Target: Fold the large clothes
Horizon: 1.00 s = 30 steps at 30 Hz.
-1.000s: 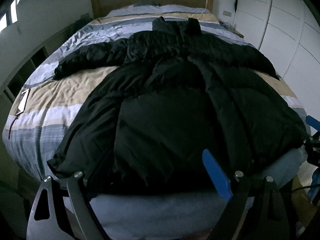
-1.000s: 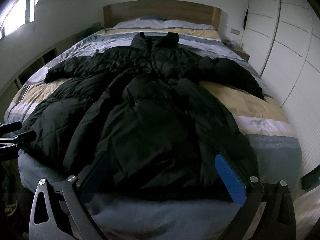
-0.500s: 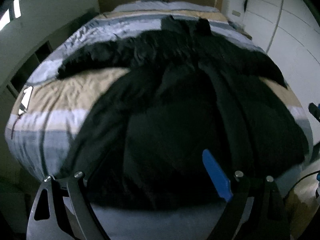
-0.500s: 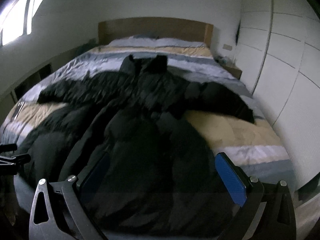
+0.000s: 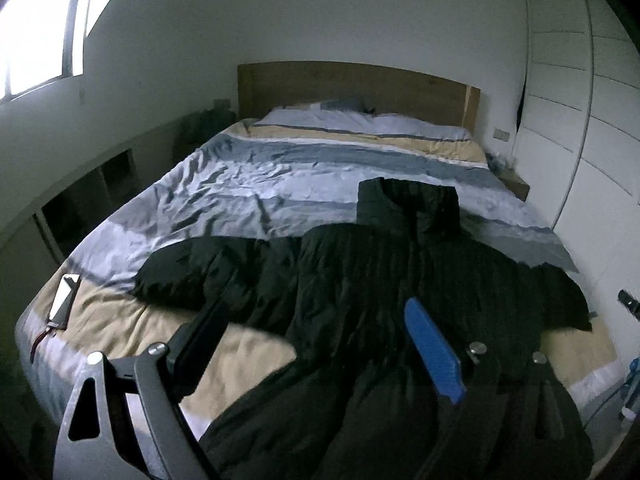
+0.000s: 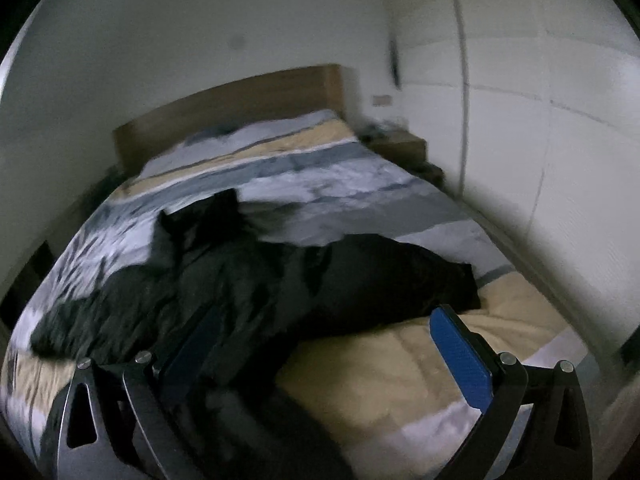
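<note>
Bed point(image 5: 248, 184) fills the room — striped cover, wooden headboard point(image 5: 352, 84) at the far end. Black padded coat point(image 5: 360, 280) lies spread across its near half, collar toward the pillows, sleeves out: laid flat, likely for folding. Left gripper point(image 5: 316, 344) and right gripper point(image 6: 324, 344) hover over the hem, tongs spread, pinching nothing. Phone point(image 5: 64, 296) at the bed's left edge — clear of the coat.

Home bedrm, bed point(image 5: 256, 184), headboard point(image 5: 352, 84), wardrobe point(image 5: 580, 120)

Coat point(image 5: 400, 280) spread on bed point(image 5: 240, 184), collar toward headboard point(image 5: 352, 88), phone point(image 5: 64, 296) at bed's left edge, wardrobe point(image 5: 580, 140) right.
</note>
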{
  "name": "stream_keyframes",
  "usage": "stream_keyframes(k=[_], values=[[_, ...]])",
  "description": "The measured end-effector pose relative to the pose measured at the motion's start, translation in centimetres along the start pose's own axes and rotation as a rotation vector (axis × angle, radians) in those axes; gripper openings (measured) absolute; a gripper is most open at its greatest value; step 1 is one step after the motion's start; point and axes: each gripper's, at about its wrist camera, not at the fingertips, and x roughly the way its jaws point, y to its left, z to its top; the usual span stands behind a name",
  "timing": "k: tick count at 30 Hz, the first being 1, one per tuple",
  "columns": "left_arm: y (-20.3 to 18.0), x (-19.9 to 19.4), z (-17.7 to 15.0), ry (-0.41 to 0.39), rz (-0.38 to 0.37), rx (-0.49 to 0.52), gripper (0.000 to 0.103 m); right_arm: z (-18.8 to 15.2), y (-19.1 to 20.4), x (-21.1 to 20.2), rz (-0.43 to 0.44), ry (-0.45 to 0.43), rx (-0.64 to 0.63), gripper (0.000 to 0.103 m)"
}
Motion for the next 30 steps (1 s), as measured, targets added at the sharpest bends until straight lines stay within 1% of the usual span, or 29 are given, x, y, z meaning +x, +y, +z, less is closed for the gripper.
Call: stream_keyframes(k=[3,5,6,8,11,16,18,19,24,27,28,29,30], values=[[-0.8,3.4,0.6,0.037,-0.016,-0.004,0.09,-0.5,-2.8,5.6,-0.015,0.069,0.105,0.103],[-1.0,5.9,0.6,0.066,-0.021,-0.015,0.09,-1.2,-4.7,8.6,-0.001,0.106,0.182,0.103],[-1.1,6.8,0.4,0.077,-0.023,-0.01,0.09,-2.0,-6.3,10.7,0.011,0.132,0.249,0.103],[-1.7,8.9,-0.3,0.11,-0.028,0.005,0.09,-3.1,-8.3,13.5,0.03,0.164,0.339,0.103],[-2.1,11.6,-1.6,0.152,-0.014,0.02,0.09,-4.7,-10.9,16.7,0.054,0.191,0.45,0.103],[-2.3,15.1,-3.7,0.211,0.021,0.029,0.09,-6.1,-14.4,20.4,0.118,0.18,0.614,0.103],[-2.4,15.7,-4.3,0.223,0.038,0.033,0.09,-6.5,-15.6,21.4,0.134,0.176,0.667,0.103],[-2.5,16.0,-4.4,0.226,0.05,0.036,0.09,-6.8,-16.5,22.2,0.145,0.166,0.705,0.103],[-2.2,16.6,-4.9,0.234,0.102,0.05,0.09,-6.3,-19.5,24.2,0.165,0.101,0.812,0.102],[-1.8,16.6,-5.2,0.24,0.119,0.046,0.09,-5.8,-20.8,25.4,0.181,0.074,0.864,0.092],[-1.6,16.5,-5.3,0.241,0.124,0.042,0.09,-5.8,-21.0,25.6,0.178,0.07,0.879,0.082],[-1.5,16.4,-5.3,0.241,0.126,0.04,0.09,-5.8,-21.5,25.9,0.18,0.062,0.901,0.068],[-1.4,16.3,-5.4,0.24,0.127,0.036,0.09,-5.8,-21.8,26.0,0.186,0.056,0.92,0.062]])
